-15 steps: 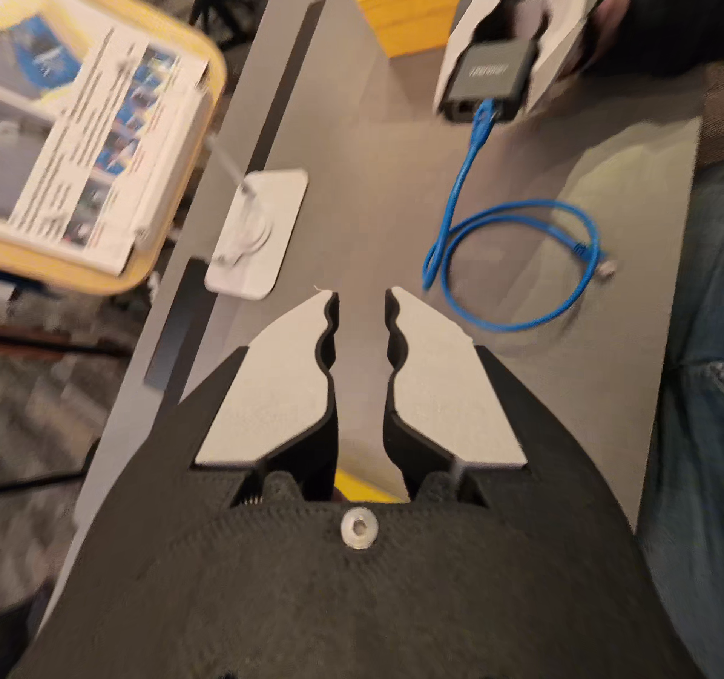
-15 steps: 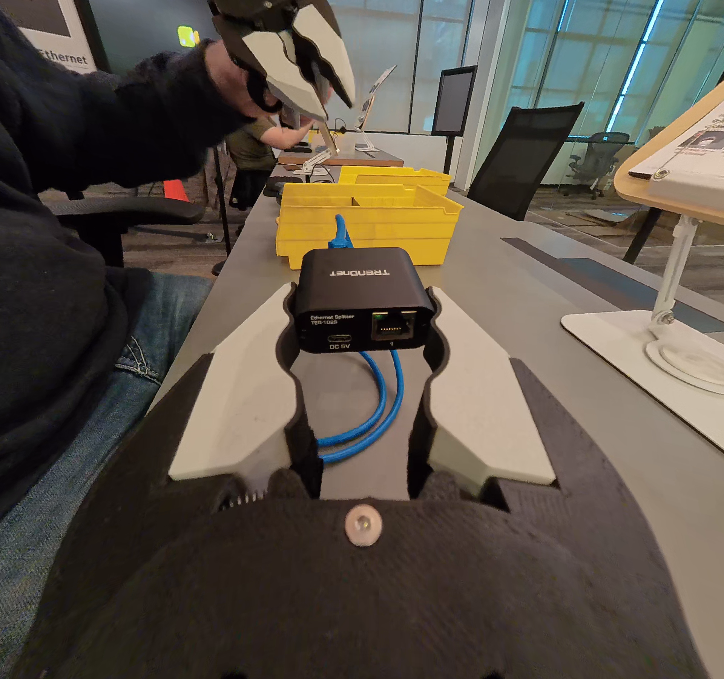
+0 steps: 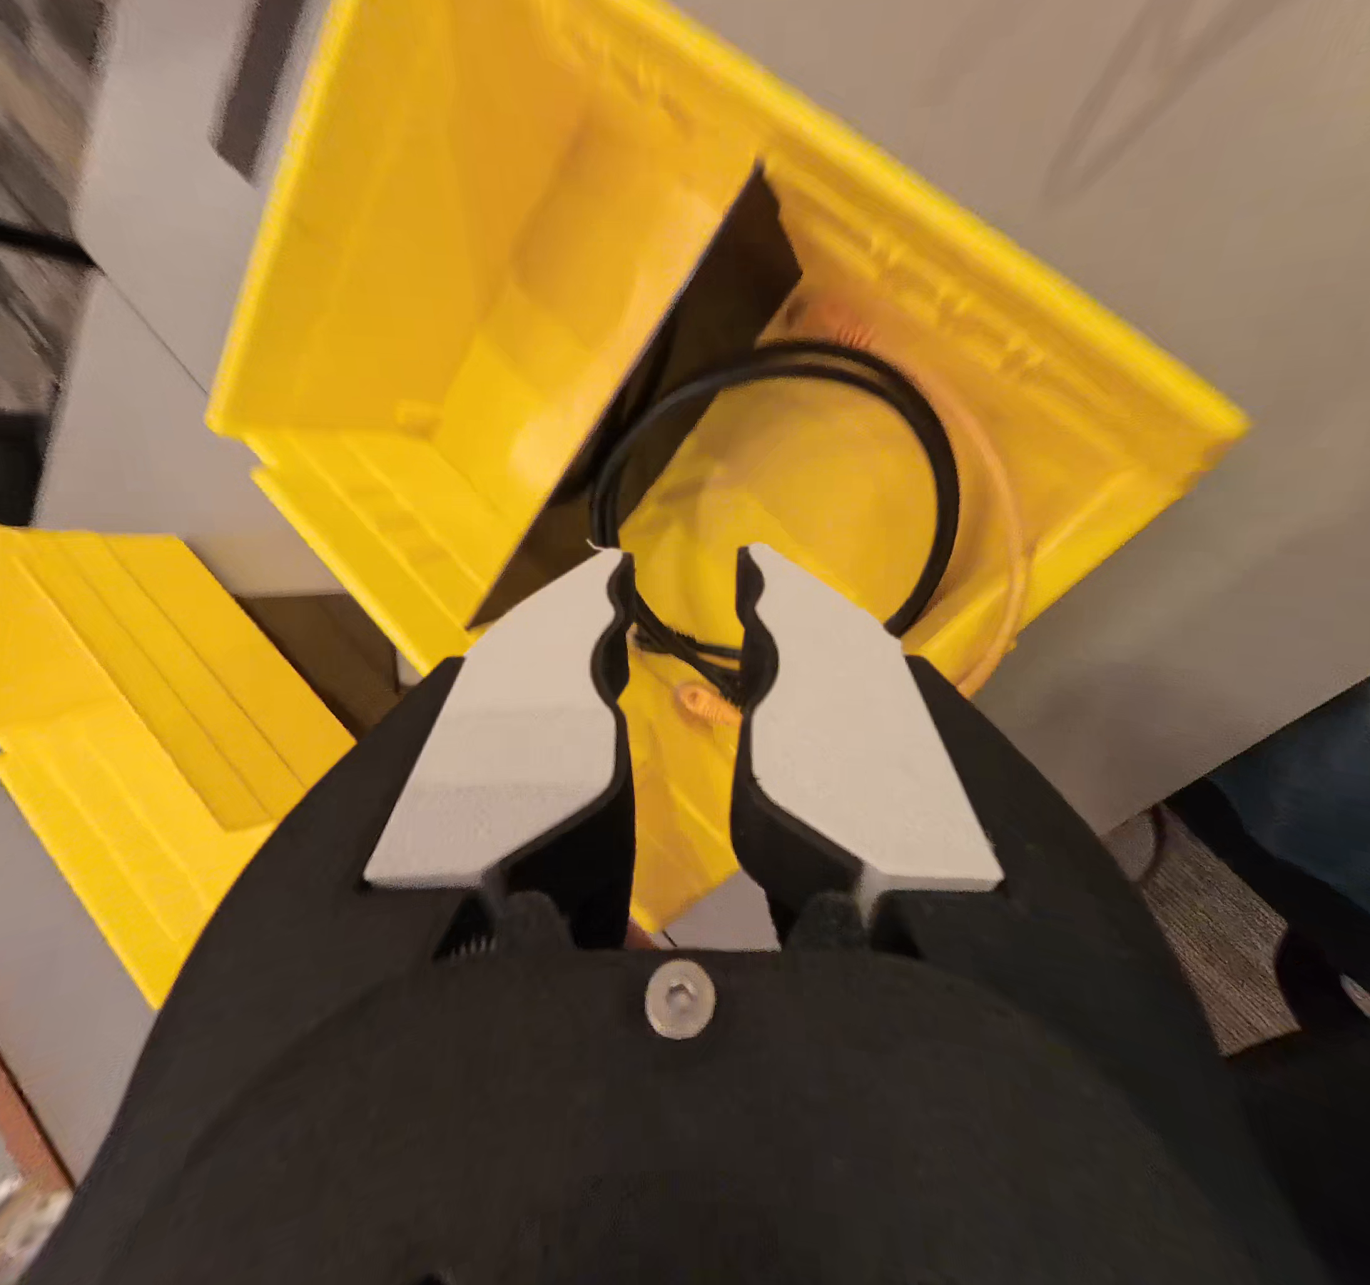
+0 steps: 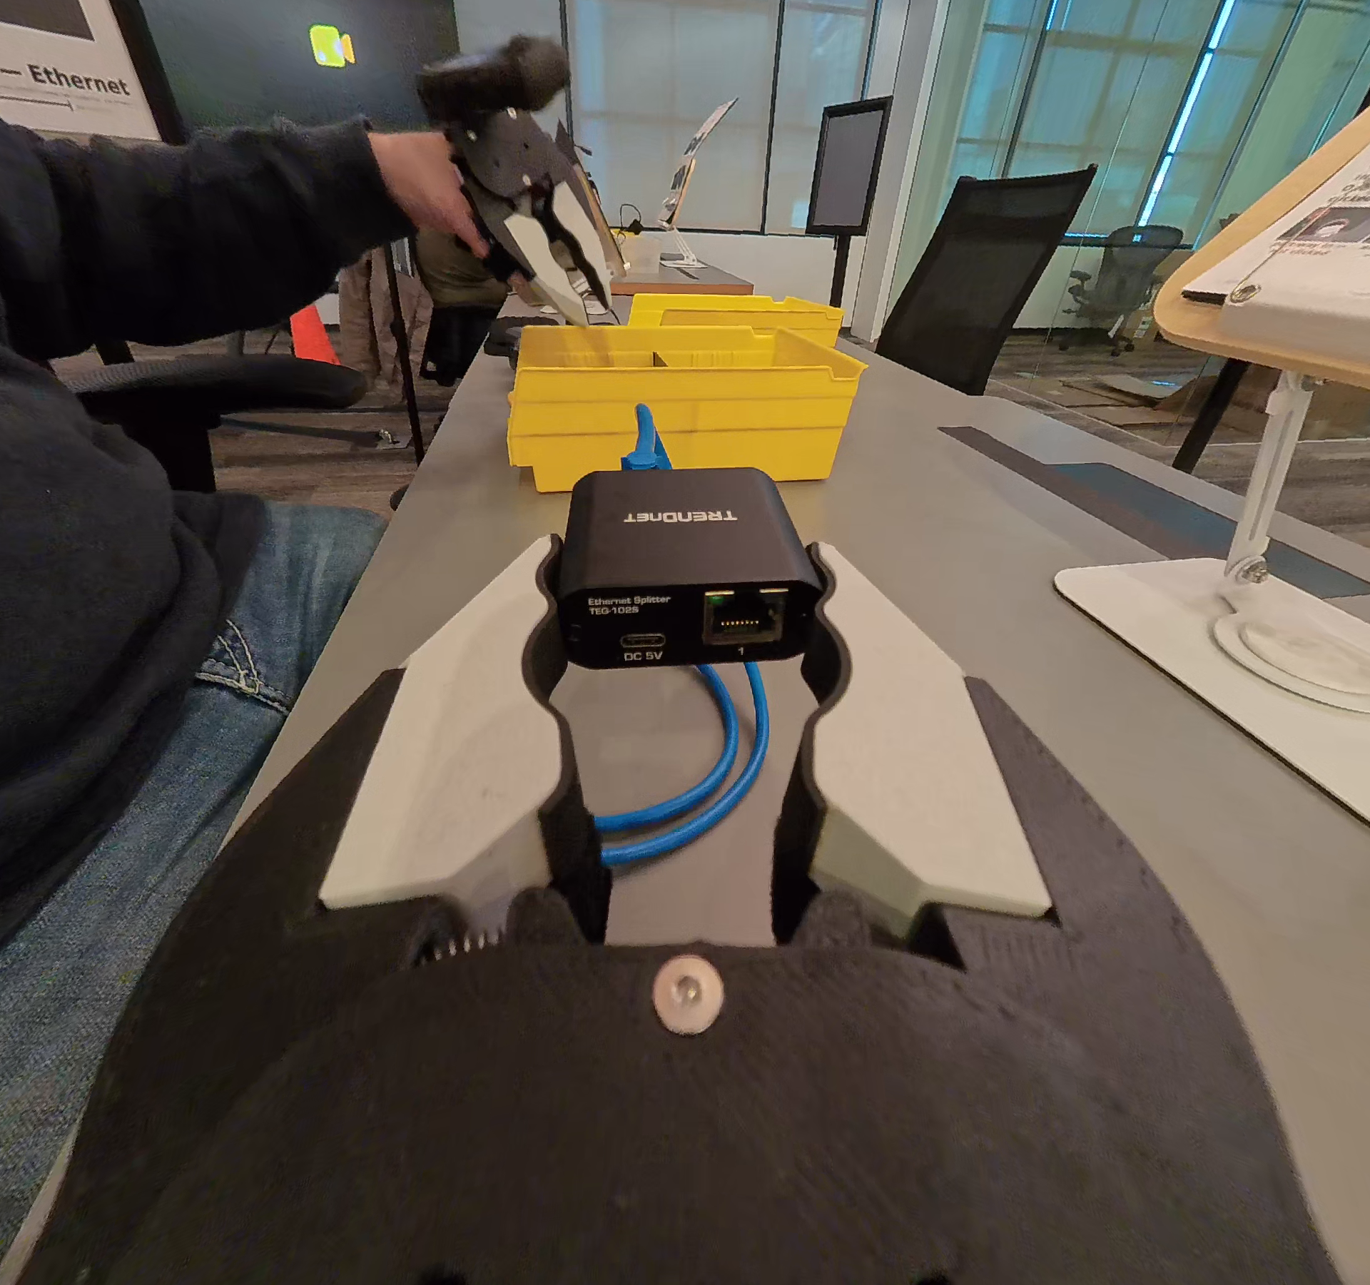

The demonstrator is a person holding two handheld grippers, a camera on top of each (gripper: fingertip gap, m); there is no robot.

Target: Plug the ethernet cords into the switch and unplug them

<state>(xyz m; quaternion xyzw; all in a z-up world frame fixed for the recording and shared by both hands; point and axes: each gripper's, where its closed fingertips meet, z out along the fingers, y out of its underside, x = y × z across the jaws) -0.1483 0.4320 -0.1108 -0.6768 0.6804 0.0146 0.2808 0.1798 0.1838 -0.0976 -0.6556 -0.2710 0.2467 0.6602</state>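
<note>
Half a second ago the left gripper (image 3: 682, 564) looked down on the grey table and the coiled blue cord; now it hangs over the yellow plastic bin (image 3: 415, 271), tips pointed down into it. Its grey-faced fingers (image 3: 519, 716) stand a little apart with nothing between them. Below them, in the bin's right-hand compartment beside a black divider (image 3: 667, 389), lie a coiled black cord (image 3: 927, 434) and a pale orange cord (image 3: 1016, 582). Motion blur softens this view; the connectors are hard to make out, and the gripper body hides the near part of both coils. A second yellow bin (image 3: 111, 693) is cut off at the left edge.

From the right wrist view, the right gripper (image 4: 686, 560) is clamped on the sides of the small black ethernet switch (image 4: 682, 552), which sits on the grey table (image 4: 964, 545). One blue ethernet cord (image 4: 730, 753) is plugged into the switch's far face, its plug (image 4: 643, 445) showing above the top; the cord loops beneath the switch toward the camera and is partly covered by the fingers. The near port (image 4: 741, 615) is unoccupied. Open tabletop lies between switch and bin, and to the right up to the white stand base (image 4: 1186, 619). The table's left edge runs close by the person's denim-clad leg (image 4: 222, 693).
</note>
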